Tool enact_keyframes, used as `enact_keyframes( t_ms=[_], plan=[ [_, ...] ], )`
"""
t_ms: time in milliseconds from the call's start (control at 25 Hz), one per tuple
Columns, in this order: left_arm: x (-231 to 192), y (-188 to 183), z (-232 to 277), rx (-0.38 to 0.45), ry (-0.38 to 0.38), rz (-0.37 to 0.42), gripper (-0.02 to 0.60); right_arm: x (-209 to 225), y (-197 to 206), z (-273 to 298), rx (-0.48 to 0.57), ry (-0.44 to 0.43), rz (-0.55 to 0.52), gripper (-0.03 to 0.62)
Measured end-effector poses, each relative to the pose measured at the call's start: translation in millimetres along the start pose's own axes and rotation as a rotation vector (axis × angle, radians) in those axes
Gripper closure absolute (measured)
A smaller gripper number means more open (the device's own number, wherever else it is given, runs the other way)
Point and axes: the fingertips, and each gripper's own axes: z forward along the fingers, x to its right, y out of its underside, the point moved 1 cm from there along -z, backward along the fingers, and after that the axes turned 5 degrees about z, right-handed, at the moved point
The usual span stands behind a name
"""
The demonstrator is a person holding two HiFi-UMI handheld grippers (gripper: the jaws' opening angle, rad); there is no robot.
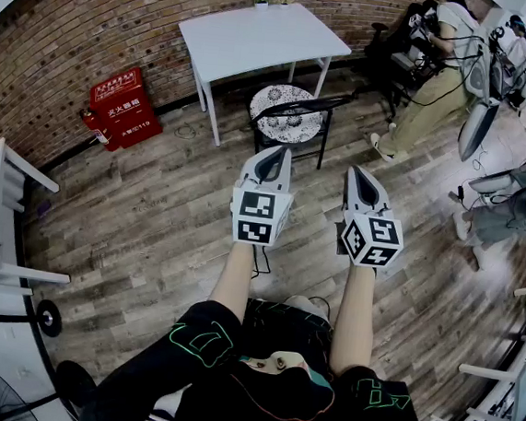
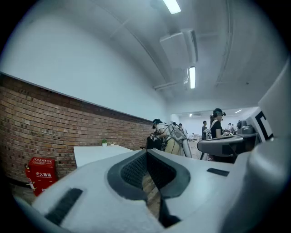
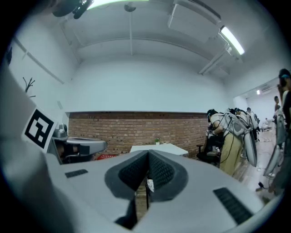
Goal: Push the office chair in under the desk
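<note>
- Left gripper [image 1: 270, 155]: lower centre of the head view, held level. Jaws closed together, nothing between them.
- Desk [image 1: 261, 34]: white, top centre, against the brick wall.
- Office chair [image 1: 289, 113]: just below the desk's front edge, well apart from both grippers, mostly out from under the desk.
  - Thin black frame, likely light and stiff; it should slide on the wood floor [image 1: 170, 215] but could tip if pushed high.
  - Best contact: the black backrest rail [image 1: 302, 107], both closed tips pressed flat against it.
  - The patterned seat cushion [image 1: 288, 96] looks soft and offers poor purchase.
- Right gripper [image 1: 355, 175]: beside the left one, jaws likewise closed and empty.
- Hard to make out: whether the chair stands on feet or castors. In both gripper views the jaws hide almost all of the chair.
</note>
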Motion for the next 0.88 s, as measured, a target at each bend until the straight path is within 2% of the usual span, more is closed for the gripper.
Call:
enact_keyframes(
  t_ms=[360,880],
  plan=[
    [-5.1,2.0,-1.2,0.000,0.008,-0.019,0.574,-0.9,7.1,7.7,-0.038,0.043,-0.011,0.590],
    [-11.8,17.7,2.5,-0.027,0.008,-0.028,0.574,-2.2,16.4,18.3,-0.062,0.015,0.009,0.590]
  ],
)
